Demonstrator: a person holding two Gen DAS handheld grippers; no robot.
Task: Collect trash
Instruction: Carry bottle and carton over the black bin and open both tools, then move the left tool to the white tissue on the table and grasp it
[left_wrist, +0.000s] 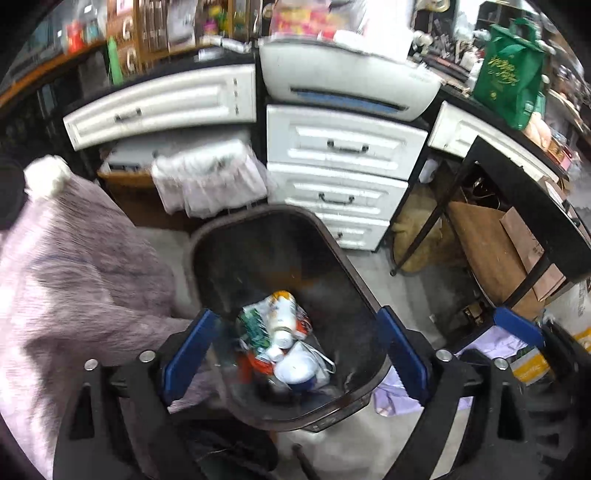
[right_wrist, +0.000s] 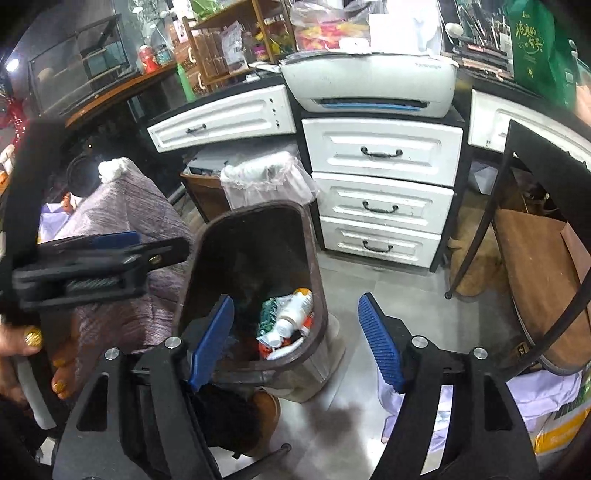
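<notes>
2 open grippers hover over a dark trash bin that already holds rubbish.

Left wrist view: left gripper (left_wrist: 295, 354) gapes wide, nothing between its blue pads, above the trash bin (left_wrist: 354, 266); trash (left_wrist: 284, 332) lies at the bottom. Right wrist view: right gripper (right_wrist: 295, 343) is open and empty, bin rim at 11 o'clock. Judgement: lift clear before seeking more.

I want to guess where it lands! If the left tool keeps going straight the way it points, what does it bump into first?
Probably the trash pile inside the brown bin. The open left tool points down into it, nothing between, though depth is hard to judge.
</notes>
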